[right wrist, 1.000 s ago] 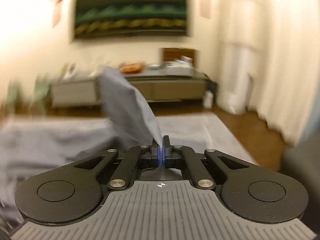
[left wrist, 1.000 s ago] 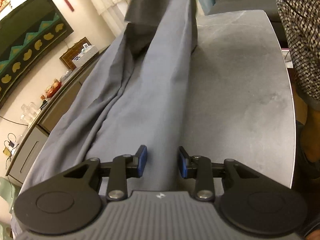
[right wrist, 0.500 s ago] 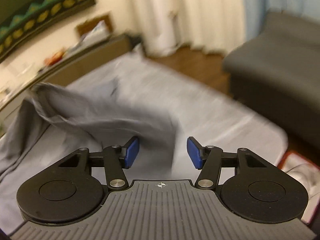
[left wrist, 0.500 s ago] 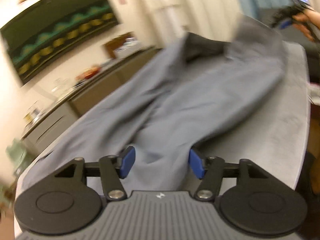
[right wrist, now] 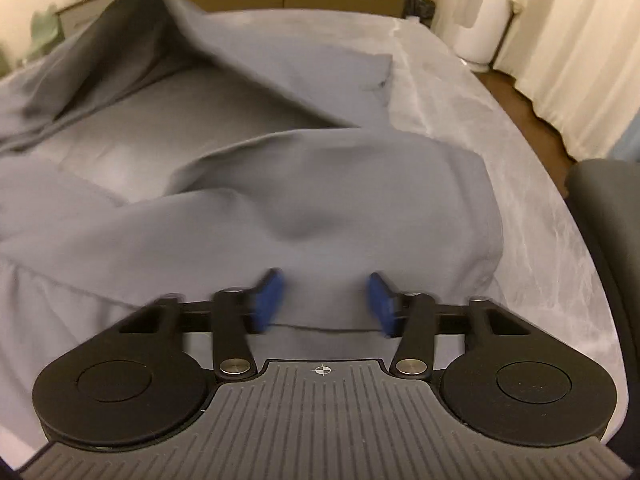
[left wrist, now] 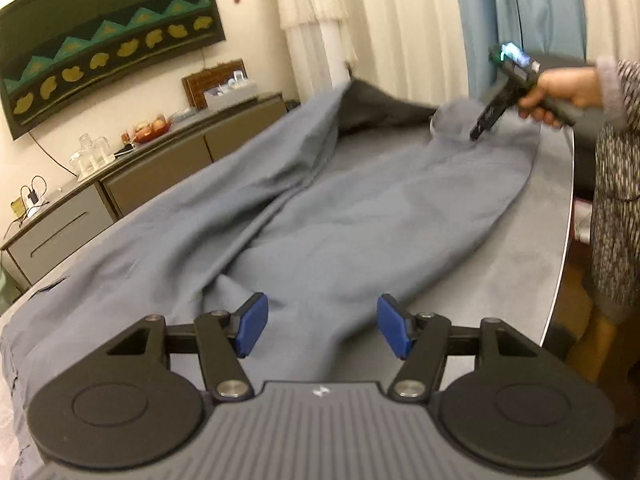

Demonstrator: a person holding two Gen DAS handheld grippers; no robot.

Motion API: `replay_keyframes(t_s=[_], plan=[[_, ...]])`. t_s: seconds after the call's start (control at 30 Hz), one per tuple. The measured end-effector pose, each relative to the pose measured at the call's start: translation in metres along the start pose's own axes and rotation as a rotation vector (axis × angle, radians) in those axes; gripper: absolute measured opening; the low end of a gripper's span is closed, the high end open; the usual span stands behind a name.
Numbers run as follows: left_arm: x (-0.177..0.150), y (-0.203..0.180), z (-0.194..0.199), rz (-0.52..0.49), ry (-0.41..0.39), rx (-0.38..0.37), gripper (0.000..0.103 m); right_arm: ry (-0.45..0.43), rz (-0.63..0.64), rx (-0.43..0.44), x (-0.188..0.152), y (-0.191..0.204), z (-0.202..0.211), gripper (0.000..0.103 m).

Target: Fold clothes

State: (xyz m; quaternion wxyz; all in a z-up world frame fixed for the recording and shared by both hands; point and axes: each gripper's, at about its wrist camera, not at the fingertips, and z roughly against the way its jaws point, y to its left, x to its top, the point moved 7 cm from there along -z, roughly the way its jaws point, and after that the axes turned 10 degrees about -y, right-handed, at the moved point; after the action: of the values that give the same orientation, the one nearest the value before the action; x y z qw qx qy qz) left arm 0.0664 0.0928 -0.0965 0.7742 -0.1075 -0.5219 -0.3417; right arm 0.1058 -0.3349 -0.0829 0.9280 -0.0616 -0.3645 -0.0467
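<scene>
— So, what sits nearest in the left wrist view?

— The left gripper (left wrist: pixel 319 325), jaws spread wide with nothing between them. Its blue pads (left wrist: pixel 251 323) hang just above the near end of the grey trousers (left wrist: pixel 320 216).

— And the trousers themselves?

— Spread along the grey counter (left wrist: pixel 520 248), wrinkled, with a long fold running down the middle. The far end is partly lifted, showing a darker inner side.

— Where is the other tool?

— At that far end. A hand (left wrist: pixel 560 94) with a patterned sleeve holds the right gripper (left wrist: pixel 486 118), its tip down on or just over the cloth; I cannot tell which.

— Its own camera?

— The right gripper (right wrist: pixel 326 304) has its jaws wide apart, holding nothing, with a bulge of the trousers (right wrist: pixel 300 208) directly ahead and a hem edge passing under the pads. The picture is somewhat blurred. Bare counter (right wrist: pixel 500 152) shows to the right of the cloth.

— Beyond that?

— A low sideboard (left wrist: pixel 160 176) against the wall, a dark hanging (left wrist: pixel 108 40) with gold shapes above it, and pale curtains (left wrist: pixel 360 16).
</scene>
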Motion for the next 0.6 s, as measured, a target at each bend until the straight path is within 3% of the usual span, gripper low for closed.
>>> replay_keyframes(t_s=[0.1, 0.17, 0.27, 0.33, 0.37, 0.43, 0.47, 0.53, 0.6], plan=[[0.011, 0.025, 0.002, 0.115, -0.060, 0.052, 0.063, 0.009, -0.005, -0.099, 0.002, -0.035, -0.016, 0.054], [0.011, 0.044, -0.009, 0.158, -0.038, 0.135, 0.065, 0.011, 0.011, -0.185, -0.002, -0.051, -0.017, 0.055], [0.009, 0.065, -0.038, 0.189, 0.029, 0.234, 0.064, 0.006, 0.025, -0.217, -0.004, -0.059, -0.022, 0.056], [0.016, 0.063, -0.067, 0.165, 0.062, 0.222, 0.062, -0.023, 0.051, -0.251, 0.003, -0.056, -0.025, 0.053], [0.026, 0.056, -0.086, 0.155, 0.064, 0.199, 0.062, -0.074, 0.061, -0.258, 0.010, -0.052, -0.023, 0.047], [0.041, 0.040, -0.119, 0.138, 0.075, 0.125, 0.061, -0.178, 0.024, -0.127, 0.026, -0.025, -0.009, 0.048], [0.043, 0.032, -0.135, 0.118, 0.094, 0.124, 0.061, -0.199, 0.001, -0.052, 0.033, -0.010, -0.007, 0.050], [0.046, 0.017, -0.167, 0.078, 0.131, 0.122, 0.061, -0.172, -0.021, 0.051, 0.039, 0.014, -0.018, 0.052], [0.049, 0.002, -0.200, 0.038, 0.168, 0.121, 0.060, -0.111, 0.008, 0.054, 0.037, 0.030, -0.040, 0.052]])
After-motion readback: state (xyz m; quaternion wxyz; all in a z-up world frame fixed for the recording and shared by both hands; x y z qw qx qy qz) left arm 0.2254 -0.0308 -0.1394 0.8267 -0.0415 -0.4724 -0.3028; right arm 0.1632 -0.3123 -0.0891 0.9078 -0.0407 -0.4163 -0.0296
